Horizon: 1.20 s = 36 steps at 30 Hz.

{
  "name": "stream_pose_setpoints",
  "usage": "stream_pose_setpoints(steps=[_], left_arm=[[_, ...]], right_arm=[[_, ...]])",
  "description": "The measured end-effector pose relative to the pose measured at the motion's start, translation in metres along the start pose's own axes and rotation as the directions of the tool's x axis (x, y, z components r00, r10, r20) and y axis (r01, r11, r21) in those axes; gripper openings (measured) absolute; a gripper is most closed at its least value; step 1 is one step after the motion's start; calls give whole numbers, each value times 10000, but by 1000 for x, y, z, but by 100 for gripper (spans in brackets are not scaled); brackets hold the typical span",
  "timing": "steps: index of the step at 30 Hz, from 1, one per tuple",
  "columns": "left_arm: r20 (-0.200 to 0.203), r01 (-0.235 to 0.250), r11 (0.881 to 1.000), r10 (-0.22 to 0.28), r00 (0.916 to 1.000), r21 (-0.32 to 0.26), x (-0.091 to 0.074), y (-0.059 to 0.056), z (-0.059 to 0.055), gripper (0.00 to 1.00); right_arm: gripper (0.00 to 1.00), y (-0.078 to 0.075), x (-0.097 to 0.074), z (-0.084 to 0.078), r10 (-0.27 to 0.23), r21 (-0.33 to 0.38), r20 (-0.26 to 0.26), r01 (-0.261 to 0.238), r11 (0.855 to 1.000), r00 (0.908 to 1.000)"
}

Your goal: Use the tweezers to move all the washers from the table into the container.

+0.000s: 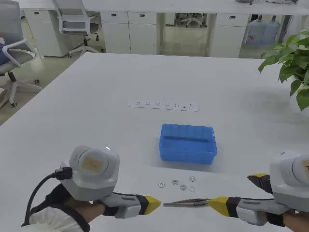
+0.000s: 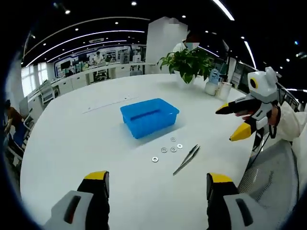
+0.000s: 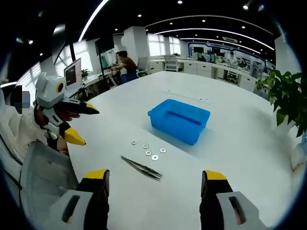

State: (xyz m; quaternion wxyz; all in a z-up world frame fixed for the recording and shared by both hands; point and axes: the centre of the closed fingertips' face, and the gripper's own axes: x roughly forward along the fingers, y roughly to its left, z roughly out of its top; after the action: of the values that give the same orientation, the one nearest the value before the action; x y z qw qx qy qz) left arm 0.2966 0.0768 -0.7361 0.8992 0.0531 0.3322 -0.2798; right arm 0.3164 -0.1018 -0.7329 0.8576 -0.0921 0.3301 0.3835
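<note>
Head view: I think nothing is done yet. Five washers [image 1: 183, 186] lie on the table [image 1: 96, 121], just in front of the blue container [image 1: 187, 155]. Looking down into it, I see no washer inside, so all five are left to move. The tweezers [image 1: 186, 203] lie flat between the left gripper [image 1: 150, 205] and the right gripper [image 1: 237, 192], and neither one holds them.

Left gripper view: my own jaws stand apart with nothing in them. From this side I see the right gripper's jaws spread wide.

Right gripper view: these jaws stand apart too. The tweezers lie just ahead, and the left gripper's spread jaws point across.
</note>
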Motion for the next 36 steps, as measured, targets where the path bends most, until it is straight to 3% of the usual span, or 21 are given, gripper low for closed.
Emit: stream_pose_setpoints(steps=[22, 36], left_arm=[[-303, 332, 9994, -331, 9990, 32, 6, -5, -6, 76], [-278, 391, 9990, -385, 9989, 220, 6, -6, -2, 71]], right_arm=[[76, -3, 1, 2, -31, -8, -38, 31, 10000, 10000], [73, -4, 1, 4, -23, -72, -17, 23, 10000, 10000]])
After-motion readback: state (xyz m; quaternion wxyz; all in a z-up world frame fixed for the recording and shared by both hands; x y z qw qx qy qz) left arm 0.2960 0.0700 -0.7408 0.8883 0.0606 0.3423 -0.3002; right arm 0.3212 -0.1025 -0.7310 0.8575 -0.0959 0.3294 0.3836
